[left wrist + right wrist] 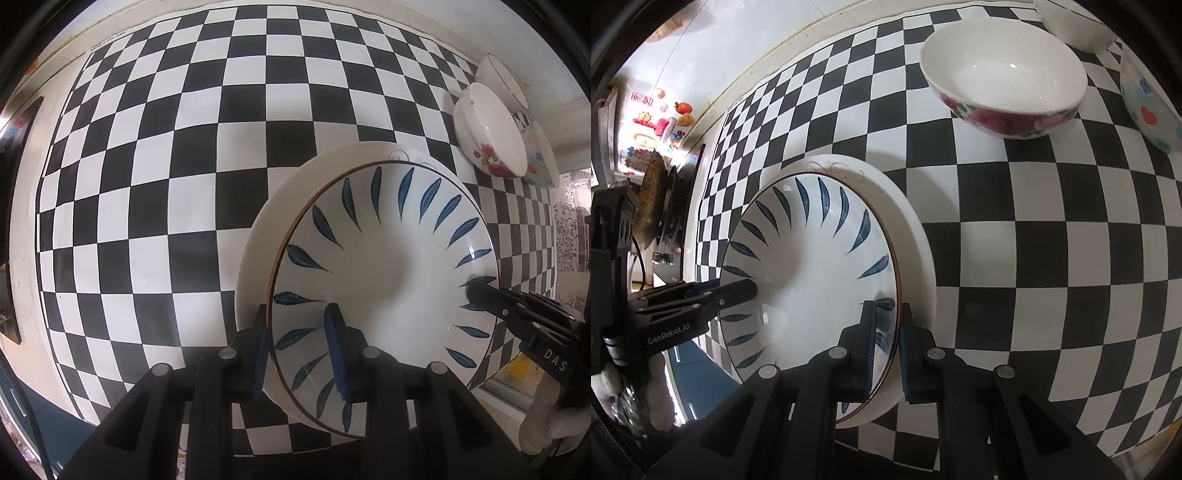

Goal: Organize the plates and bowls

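A white plate with blue leaf marks (pixel 388 258) (pixel 812 266) sits over a larger plain white plate (pixel 269 229) (pixel 908 236) on the checkered mat. My left gripper (pixel 299 354) is shut on the blue-leaf plate's left rim, one finger inside, one outside. My right gripper (pixel 886 343) is shut on the same plate's opposite rim; it shows in the left wrist view (pixel 480 295). The left gripper shows in the right wrist view (pixel 746 290). A flowered bowl (pixel 487 129) (pixel 1004 77) stands beyond the plates.
A bowl with coloured blossoms (pixel 543 158) (pixel 1152 99) and a plain white bowl (pixel 500 79) (pixel 1075 26) stand beside the flowered bowl. The checkered mat (pixel 184 166) (pixel 1052 240) covers the counter. The counter edge runs near the plates; a wall with stickers (pixel 653 122) lies at the left.
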Motion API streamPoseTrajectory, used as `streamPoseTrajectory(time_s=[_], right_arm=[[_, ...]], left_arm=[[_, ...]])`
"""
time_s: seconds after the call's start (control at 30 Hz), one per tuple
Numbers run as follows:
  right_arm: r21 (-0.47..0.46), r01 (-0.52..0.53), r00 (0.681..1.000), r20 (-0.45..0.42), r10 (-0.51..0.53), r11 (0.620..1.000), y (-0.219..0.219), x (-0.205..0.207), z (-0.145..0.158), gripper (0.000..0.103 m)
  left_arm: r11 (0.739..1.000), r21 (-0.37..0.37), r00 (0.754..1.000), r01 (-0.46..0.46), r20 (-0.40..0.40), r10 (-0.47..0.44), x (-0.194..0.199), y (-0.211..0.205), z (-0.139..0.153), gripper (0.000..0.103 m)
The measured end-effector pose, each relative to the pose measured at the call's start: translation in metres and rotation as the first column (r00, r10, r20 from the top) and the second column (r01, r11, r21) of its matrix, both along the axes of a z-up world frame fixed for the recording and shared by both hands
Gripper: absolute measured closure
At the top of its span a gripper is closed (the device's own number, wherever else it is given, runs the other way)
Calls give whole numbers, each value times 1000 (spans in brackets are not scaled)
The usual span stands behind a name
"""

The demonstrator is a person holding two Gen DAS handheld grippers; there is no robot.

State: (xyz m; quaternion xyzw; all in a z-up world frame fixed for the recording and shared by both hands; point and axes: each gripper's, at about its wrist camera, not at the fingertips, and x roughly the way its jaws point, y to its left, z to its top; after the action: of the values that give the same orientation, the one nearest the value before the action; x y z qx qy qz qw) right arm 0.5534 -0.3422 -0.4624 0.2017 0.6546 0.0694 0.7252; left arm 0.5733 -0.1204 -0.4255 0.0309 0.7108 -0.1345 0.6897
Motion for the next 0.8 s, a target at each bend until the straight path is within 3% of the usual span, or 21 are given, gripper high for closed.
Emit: streamPoseTrajectory(time_s=[0.33, 0.8], right_arm=[[5, 18, 997, -73, -18, 1000, -2, 12, -5, 87], [-93, -42, 997, -74, 35, 995, 8, 15, 10, 87]], left_arm=[[999, -6, 996, -34, -84, 33, 21, -2, -9, 76], [998, 65, 1000, -11, 8, 11, 30, -17, 8, 76]])
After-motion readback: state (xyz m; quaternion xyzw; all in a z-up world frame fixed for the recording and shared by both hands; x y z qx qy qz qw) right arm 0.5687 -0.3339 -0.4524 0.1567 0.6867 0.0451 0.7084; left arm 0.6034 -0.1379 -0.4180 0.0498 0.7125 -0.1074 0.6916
